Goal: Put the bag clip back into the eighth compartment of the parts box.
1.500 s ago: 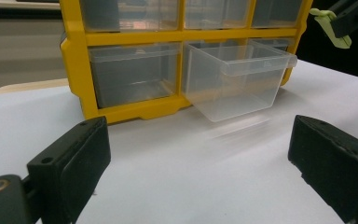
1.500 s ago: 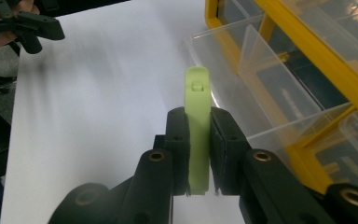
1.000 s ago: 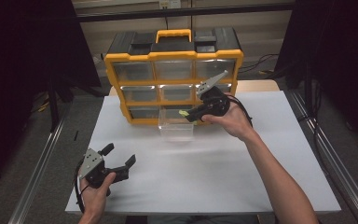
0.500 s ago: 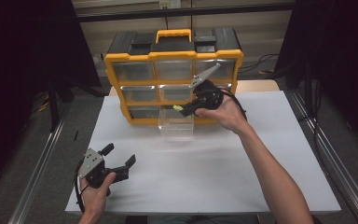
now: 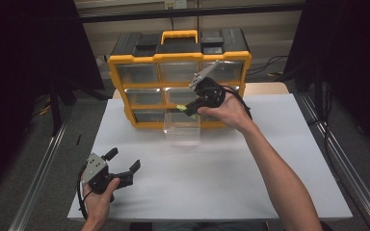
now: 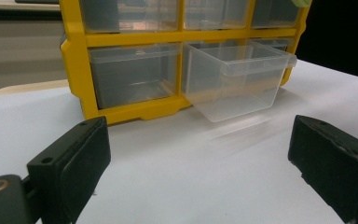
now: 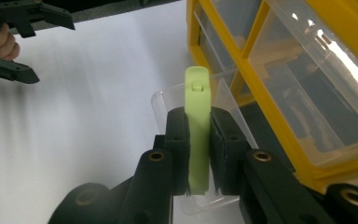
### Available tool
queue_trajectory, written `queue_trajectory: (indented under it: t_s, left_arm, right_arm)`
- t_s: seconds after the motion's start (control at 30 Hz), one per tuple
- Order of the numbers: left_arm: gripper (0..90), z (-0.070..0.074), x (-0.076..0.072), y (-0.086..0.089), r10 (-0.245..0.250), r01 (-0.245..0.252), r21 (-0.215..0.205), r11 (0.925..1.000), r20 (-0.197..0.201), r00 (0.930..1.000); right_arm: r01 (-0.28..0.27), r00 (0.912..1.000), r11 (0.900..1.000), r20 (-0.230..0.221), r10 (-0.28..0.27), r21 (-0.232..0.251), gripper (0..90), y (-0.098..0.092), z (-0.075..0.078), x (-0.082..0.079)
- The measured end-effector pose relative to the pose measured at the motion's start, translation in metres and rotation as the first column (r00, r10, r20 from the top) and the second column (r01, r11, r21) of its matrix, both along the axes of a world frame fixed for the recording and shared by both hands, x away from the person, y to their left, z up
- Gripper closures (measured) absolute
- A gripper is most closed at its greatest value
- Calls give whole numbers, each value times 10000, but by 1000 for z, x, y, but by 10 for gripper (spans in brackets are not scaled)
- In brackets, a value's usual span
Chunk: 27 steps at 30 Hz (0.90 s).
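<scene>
Holding a Green Piece Over the Pulled-Out Drawer

Item 1, right tongs: clamped on a slim pale-green piece, which stands upright between the pads in the right gripper view. Against the earlier high views, the right hand has shifted a little left and slightly higher in front of the yellow organiser; the grip on the green piece is unchanged.

Item 2, left tongs: jaws wide apart, nothing between them, resting low over the near left part of the white bench. Position matches the earlier views; the left hand has not moved.

Item 3, clear drawer: pulled out of the organiser's bottom row, middle slot, its front end over the bench. Same place as before. The green piece hangs just above its open top.

Item 4, limits of view: in the high view the green piece shows as a small bright tip only, the rest covered by the tongs and hand. The lower end of the piece is hidden between the pads, so its full length cannot be told. The contents of the organiser's drawers are dim behind the clear fronts and cannot be made out. In the left gripper view the organiser's top row is cut off by the upper edge.
</scene>
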<state>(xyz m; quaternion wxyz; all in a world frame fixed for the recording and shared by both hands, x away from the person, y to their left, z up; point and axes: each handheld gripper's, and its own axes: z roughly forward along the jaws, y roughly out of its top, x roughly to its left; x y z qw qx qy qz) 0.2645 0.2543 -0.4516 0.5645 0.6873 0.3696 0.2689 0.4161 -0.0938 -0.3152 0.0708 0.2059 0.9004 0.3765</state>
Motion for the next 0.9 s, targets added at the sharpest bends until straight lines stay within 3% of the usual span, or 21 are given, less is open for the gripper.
queue_trajectory:
  t_s: [0.3, 0.7, 0.9]
  left_arm:
    - [57, 0, 0, 0, 10, -10, 25, 10000, 30, 10000]
    - [57, 0, 0, 0, 20, -20, 1, 10000, 11, 10000]
    - [57, 0, 0, 0, 20, -21, 18, 10000, 44, 10000]
  right_arm:
    - [86, 9998, 9992, -188, -94, -402, 789, 4, -1, 11]
    - [280, 9955, 9929, -863, -381, -1156, 789, 12, -7, 25]
    - [99, 9943, 9882, -1037, -260, -1526, 789, 18, -9, 31]
